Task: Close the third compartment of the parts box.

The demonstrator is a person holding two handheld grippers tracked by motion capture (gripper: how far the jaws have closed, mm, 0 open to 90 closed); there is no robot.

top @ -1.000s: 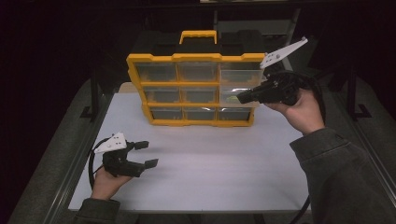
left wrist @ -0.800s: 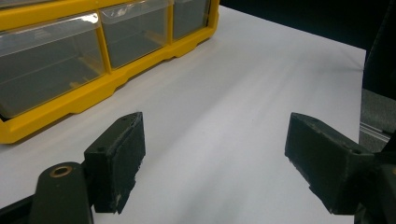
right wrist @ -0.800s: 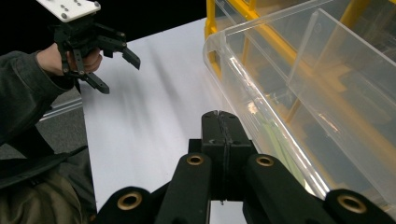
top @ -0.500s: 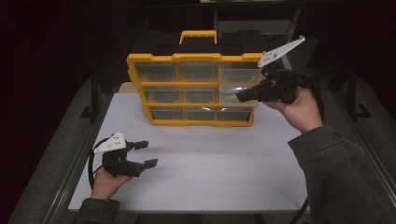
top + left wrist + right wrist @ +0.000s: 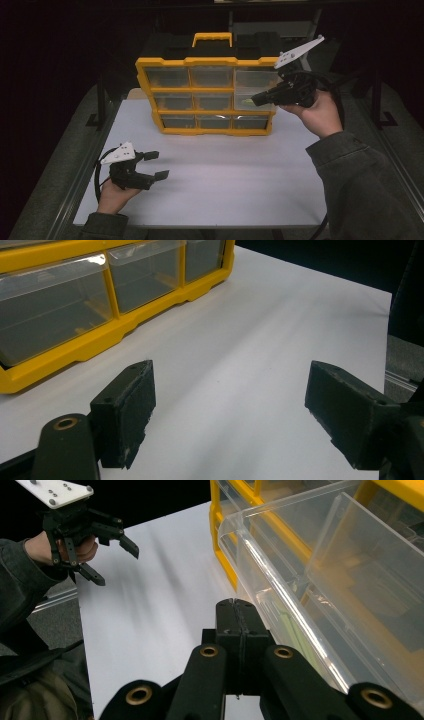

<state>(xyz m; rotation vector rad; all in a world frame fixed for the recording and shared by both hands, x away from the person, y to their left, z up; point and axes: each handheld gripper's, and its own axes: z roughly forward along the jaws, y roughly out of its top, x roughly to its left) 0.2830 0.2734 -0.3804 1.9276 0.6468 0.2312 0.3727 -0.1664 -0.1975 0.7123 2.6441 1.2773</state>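
Hovering at the half-open clear plastic drawer in the right column of the yellow-framed organiser, the right gripper had its jaws pressed together, holding nothing. A careless nudge risked jamming the drawer. The left gripper rested wide open on the white table. Drawer contents were unclear.

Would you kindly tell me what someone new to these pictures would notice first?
The yellow plastic organiser with clear drawers and a black top stands out first, at the far middle of the white table. At its right end, the right gripper, jaws shut, is held against a pulled-out clear plastic drawer. Near the front left, the left gripper rests open above the table.
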